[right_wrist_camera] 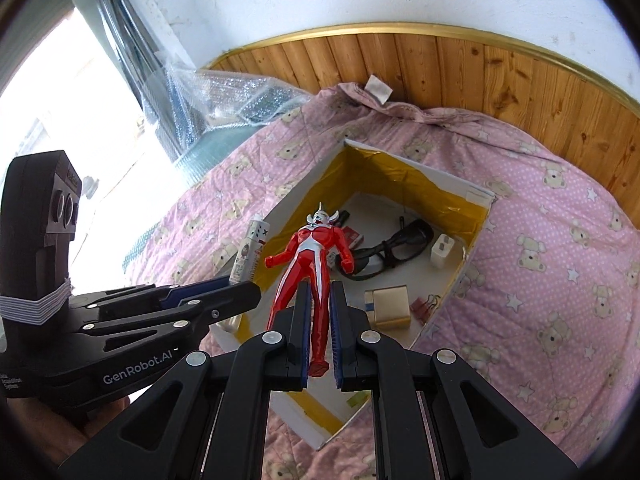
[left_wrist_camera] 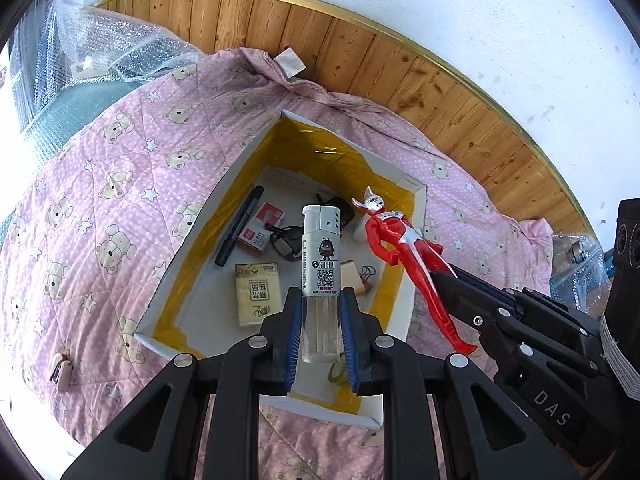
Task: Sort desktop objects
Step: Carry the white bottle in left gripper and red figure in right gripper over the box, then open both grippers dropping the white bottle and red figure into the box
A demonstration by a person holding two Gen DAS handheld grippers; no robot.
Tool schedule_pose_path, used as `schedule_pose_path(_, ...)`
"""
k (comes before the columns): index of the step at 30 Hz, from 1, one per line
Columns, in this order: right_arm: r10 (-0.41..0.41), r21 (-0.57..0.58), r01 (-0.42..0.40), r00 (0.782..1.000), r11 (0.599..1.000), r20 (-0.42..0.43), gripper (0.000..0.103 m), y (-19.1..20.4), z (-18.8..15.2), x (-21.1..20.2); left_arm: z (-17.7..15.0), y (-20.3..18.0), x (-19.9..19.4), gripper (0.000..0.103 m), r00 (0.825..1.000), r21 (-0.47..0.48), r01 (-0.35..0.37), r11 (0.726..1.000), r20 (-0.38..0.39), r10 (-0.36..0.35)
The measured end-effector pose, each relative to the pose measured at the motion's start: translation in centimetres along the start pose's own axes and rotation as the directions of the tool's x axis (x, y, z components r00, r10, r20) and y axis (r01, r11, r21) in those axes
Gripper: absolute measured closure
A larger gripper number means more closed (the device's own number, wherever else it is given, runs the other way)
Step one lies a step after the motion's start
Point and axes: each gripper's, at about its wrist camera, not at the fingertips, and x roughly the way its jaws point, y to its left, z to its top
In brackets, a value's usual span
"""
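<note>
Lighter (left_wrist_camera: 321, 264), white-labelled with a clear base, stood clamped in the left gripper (left_wrist_camera: 321, 336) above a box (left_wrist_camera: 402, 316) on a pink quilt (left_wrist_camera: 92, 208) holding a marker (left_wrist_camera: 239, 226), glasses (right_wrist_camera: 386, 252) and clips (right_wrist_camera: 423, 305), while the right gripper (right_wrist_camera: 319, 336) pinched a red figure (right_wrist_camera: 316, 264) by its legs.

The lighter (left_wrist_camera: 321, 256) reads "sanny", the right hand-held gripper (left_wrist_camera: 440, 276) "DAS", the left hand-held gripper (right_wrist_camera: 244, 290) "GenRobot.AI".
</note>
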Motion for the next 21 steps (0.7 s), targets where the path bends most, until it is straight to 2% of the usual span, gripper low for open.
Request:
schedule_pose_path(7,-0.027,0.008,0.028,0.999,1.0,-0.023,0.093,-0.8,1.2,2.5,1.7,0.2,2.7,0.083,0.999,0.008,-0.04,0.999,-0.03,0.041)
schedule_pose_path(9,-0.039,0.004,0.04,0.999,0.999,-0.037,0.089,-1.2,1.6,3.3,2.2,0.6,3.7,0.075,0.998,-0.007,-0.045,0.999,-0.051,0.045)
schedule_pose_path(10,-0.045,0.003,0.045,0.998,0.999,-0.043,0.087,-1.3,1.8,3.7,2.4,0.8,4.2,0.062,0.996,-0.014,-0.055,0.998,-0.064,0.054)
schedule_pose_path(11,-0.044,0.006,0.044,0.998,0.999,-0.05,0.079,-1.6,1.9,4.0,2.5,1.1,4.7,0.051,0.995,-0.024,-0.078,0.997,-0.071,0.077)
schedule_pose_path(12,-0.044,0.006,0.044,0.998,0.999,-0.052,0.075,-1.7,1.9,4.1,2.6,1.4,5.0,0.048,0.993,-0.035,-0.089,0.995,-0.075,0.086)
schedule_pose_path(13,-0.049,0.003,0.049,0.997,0.999,-0.06,0.065,-1.9,1.9,4.1,2.6,1.7,5.2,0.046,0.993,-0.046,-0.09,0.995,-0.085,0.086)
schedule_pose_path(15,-0.05,-0.001,0.05,0.996,0.999,-0.068,0.054,-2.0,1.8,4.0,2.4,2.2,5.5,0.045,0.992,-0.062,-0.082,0.995,-0.104,0.075)
schedule_pose_path(18,-0.045,-0.024,0.043,0.996,0.999,-0.081,0.052,-1.7,1.7,3.9,2.0,2.5,6.1,0.034,0.99,-0.065,-0.087,0.994,-0.121,0.078)
schedule_pose_path(21,-0.035,-0.024,0.033,0.995,0.999,-0.093,0.052,-1.6,1.5,3.8,1.6,2.7,6.7,0.033,0.987,-0.072,-0.093,0.993,-0.138,0.082)
